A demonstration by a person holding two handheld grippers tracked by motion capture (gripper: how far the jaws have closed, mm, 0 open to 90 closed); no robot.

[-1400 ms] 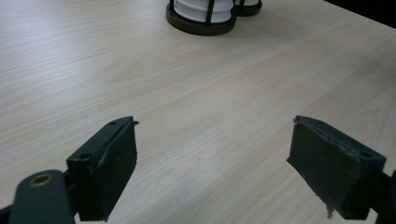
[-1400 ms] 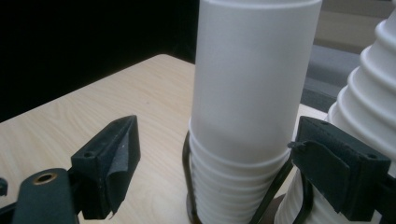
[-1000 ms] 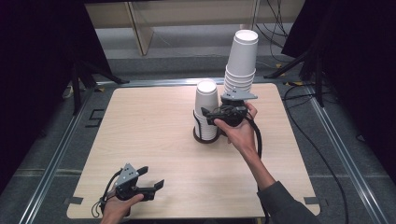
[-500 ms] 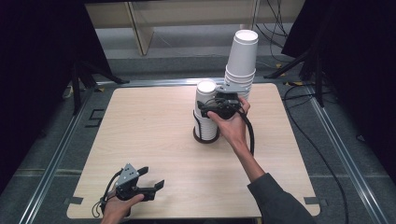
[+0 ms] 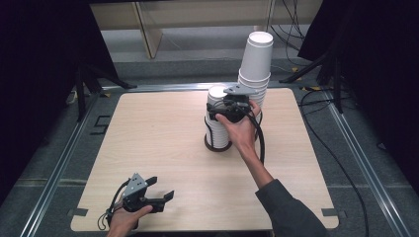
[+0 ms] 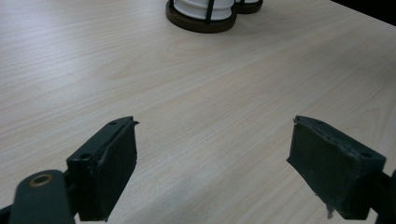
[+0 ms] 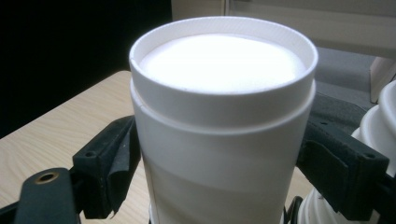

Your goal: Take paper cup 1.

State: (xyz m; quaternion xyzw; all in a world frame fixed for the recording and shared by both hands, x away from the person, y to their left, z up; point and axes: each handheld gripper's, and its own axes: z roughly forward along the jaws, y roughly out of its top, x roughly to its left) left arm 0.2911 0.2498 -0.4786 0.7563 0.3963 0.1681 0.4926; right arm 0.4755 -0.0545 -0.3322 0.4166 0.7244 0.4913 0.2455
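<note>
A short stack of white cups (image 5: 218, 132) stands in a dark ringed holder (image 5: 217, 146) at the middle of the wooden table (image 5: 158, 133). My right gripper (image 5: 216, 105) reaches in from the right and is shut on the top cup (image 7: 219, 116), one black pad against each side just below its rim. Right behind it a much taller stack of white cups (image 5: 255, 61) leans a little. My left gripper (image 5: 162, 186) rests low near the table's front left edge. Its jaws (image 6: 212, 158) stand wide apart, with bare wood between them.
The taller stack (image 7: 385, 126) stands close beside the held cup on its right. Both holders' bases (image 6: 201, 21) show far ahead in the left gripper view. A black cable (image 5: 259, 140) trails from the right gripper along the forearm. Dark stands and cables surround the table.
My right gripper has moved left from beside the tall stack onto the short stack's top cup, which now sits between its jaws. The left gripper has stayed where it was.
</note>
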